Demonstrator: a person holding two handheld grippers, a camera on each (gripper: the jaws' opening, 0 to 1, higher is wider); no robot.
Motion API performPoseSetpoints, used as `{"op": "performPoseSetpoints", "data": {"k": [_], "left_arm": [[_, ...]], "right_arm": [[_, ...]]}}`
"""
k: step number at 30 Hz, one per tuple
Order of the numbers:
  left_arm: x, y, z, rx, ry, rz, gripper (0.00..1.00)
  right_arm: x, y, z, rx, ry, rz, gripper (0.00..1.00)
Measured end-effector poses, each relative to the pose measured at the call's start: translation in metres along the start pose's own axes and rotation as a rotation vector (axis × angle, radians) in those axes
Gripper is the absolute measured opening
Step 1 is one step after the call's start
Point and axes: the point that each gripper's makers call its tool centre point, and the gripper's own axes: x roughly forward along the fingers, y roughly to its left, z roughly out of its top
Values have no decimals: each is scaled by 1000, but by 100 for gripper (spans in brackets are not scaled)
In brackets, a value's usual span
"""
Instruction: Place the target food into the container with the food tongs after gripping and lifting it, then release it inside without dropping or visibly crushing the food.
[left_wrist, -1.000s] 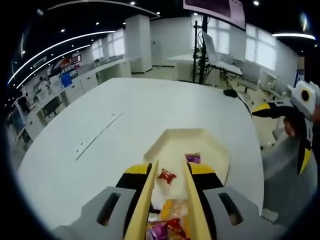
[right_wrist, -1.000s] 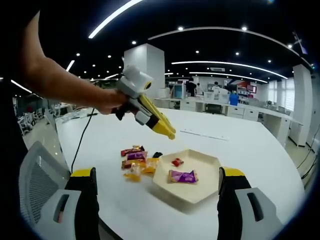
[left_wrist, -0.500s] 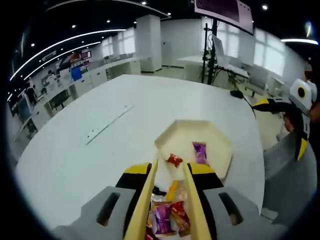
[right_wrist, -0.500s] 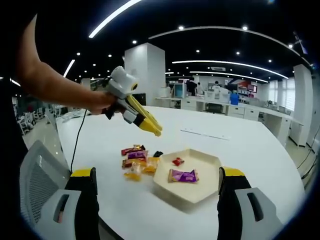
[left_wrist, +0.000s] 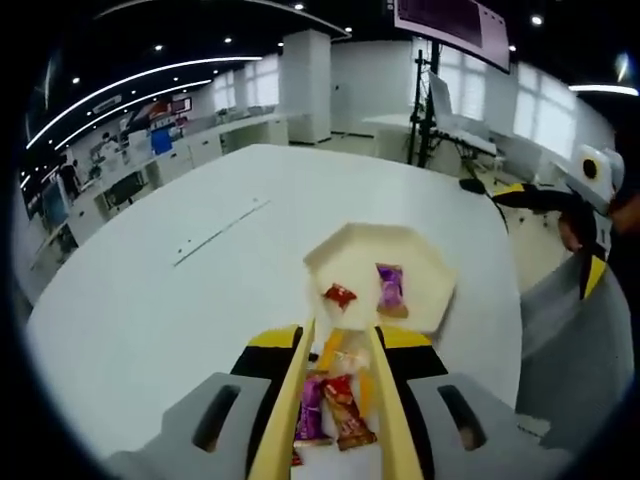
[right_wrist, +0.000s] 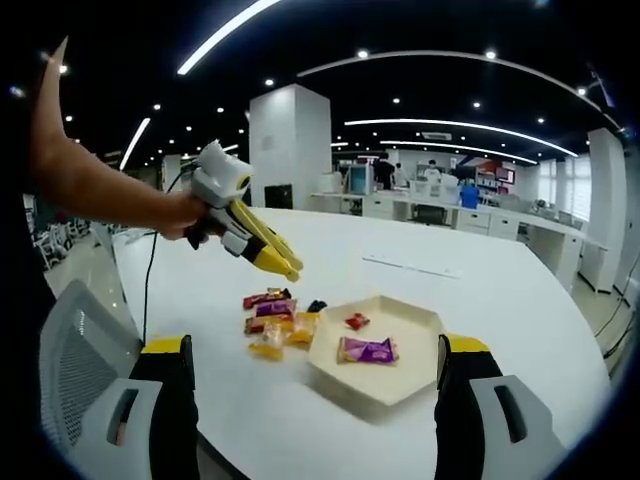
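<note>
A cream hexagonal tray (left_wrist: 425, 265) (right_wrist: 400, 385) on the white table holds a small red candy (left_wrist: 339, 295) (right_wrist: 355, 321) and a purple packet (left_wrist: 389, 290) (right_wrist: 367, 350). Just beside it lies a pile of wrapped snacks (left_wrist: 335, 405) (right_wrist: 272, 320). My left gripper (left_wrist: 340, 342) is shut on yellow food tongs (left_wrist: 298, 400), whose blades stand apart with nothing between them. In the right gripper view a hand holds the left gripper and its food tongs (right_wrist: 262, 248) in the air above the pile. My right gripper (right_wrist: 315, 395) is open, hovering short of the tray.
The round white table (left_wrist: 150, 300) has a thin strip (left_wrist: 220, 232) (right_wrist: 410, 268) lying on it. A grey mesh chair (right_wrist: 70, 370) (left_wrist: 580, 370) stands at the table's edge. A black cable (right_wrist: 152, 285) runs over the table. Desks and people are far behind.
My left gripper with the tongs has drawn back from over the tray to above the snack pile. The right gripper has stayed still and open.
</note>
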Motion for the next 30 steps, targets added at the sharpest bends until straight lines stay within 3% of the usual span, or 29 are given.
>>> {"op": "performPoseSetpoints", "data": {"k": [15,26,30], "left_arm": [[7,-25,-36,-16,34,-7,25],[15,-38,-67,-2,104,3,24],[20,-41,-71,7,119,3,25]], "right_arm": [[1,3,-2,0,7,14,99],[1,4,-2,7,11,21,99],[1,4,-2,5,11,20,99]]}}
